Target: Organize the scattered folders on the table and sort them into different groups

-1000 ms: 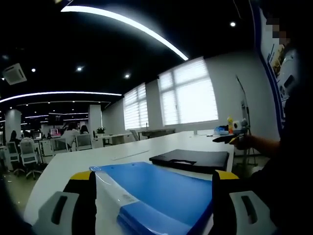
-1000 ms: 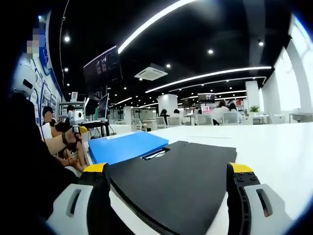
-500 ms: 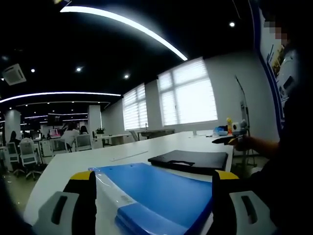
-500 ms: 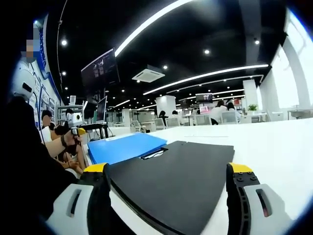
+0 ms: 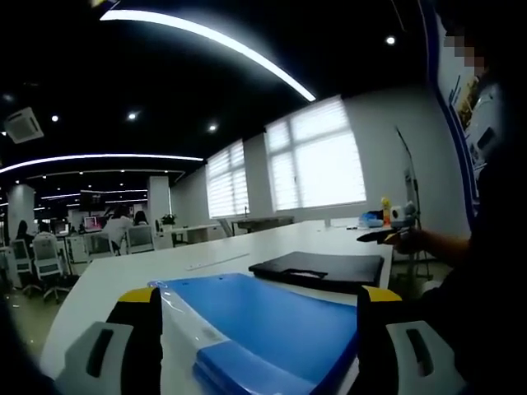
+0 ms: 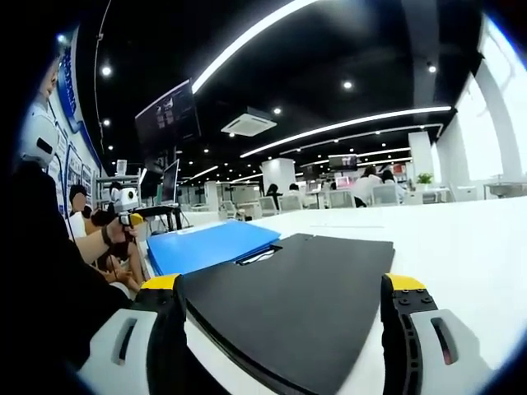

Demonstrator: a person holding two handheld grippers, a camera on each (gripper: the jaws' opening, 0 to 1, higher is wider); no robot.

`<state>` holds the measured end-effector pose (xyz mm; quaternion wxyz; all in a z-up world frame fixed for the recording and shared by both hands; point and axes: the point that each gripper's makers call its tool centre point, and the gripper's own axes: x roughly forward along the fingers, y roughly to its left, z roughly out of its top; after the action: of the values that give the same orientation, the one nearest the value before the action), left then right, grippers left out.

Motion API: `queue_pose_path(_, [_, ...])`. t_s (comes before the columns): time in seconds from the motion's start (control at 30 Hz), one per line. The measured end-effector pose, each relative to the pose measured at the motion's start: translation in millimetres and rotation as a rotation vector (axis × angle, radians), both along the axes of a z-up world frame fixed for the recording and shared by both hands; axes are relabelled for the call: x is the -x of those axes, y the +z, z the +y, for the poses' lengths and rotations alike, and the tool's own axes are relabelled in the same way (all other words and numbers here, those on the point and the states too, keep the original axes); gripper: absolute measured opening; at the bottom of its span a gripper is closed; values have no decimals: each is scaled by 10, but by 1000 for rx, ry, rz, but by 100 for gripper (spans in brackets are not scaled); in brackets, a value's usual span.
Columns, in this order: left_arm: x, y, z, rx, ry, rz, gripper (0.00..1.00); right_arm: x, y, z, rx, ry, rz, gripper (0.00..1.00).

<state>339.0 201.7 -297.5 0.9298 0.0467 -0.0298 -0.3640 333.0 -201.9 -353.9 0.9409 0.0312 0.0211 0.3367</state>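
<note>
In the left gripper view a blue folder (image 5: pixel 263 325) with a clear plastic edge lies on the white table (image 5: pixel 123 276), stacked on another blue one. My left gripper (image 5: pixel 257 346) is open, its jaws either side of the folder's near end. Beyond it lies a black folder (image 5: pixel 321 268). In the right gripper view that black folder (image 6: pixel 296 296) lies between the wide-apart jaws of my open right gripper (image 6: pixel 284 329). The blue folder (image 6: pixel 210 245) sits behind it to the left. The other gripper (image 6: pixel 123 202) shows far left in the person's hand.
The white table (image 6: pixel 461 239) stretches far to the right in the right gripper view. The person's dark sleeve (image 6: pixel 41 271) fills the left side there. The other gripper in a hand (image 5: pixel 399 226) shows at right in the left gripper view. Office chairs (image 5: pixel 45 259) and desks stand far behind.
Both views have shifted only slightly with the hands. The folders lie where they were and both grippers stay open.
</note>
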Motion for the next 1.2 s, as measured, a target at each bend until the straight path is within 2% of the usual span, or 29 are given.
queue_pose_path(1.2, [20,0,-22,-2,1,3,99,65,-23,92,9,-3,21,96])
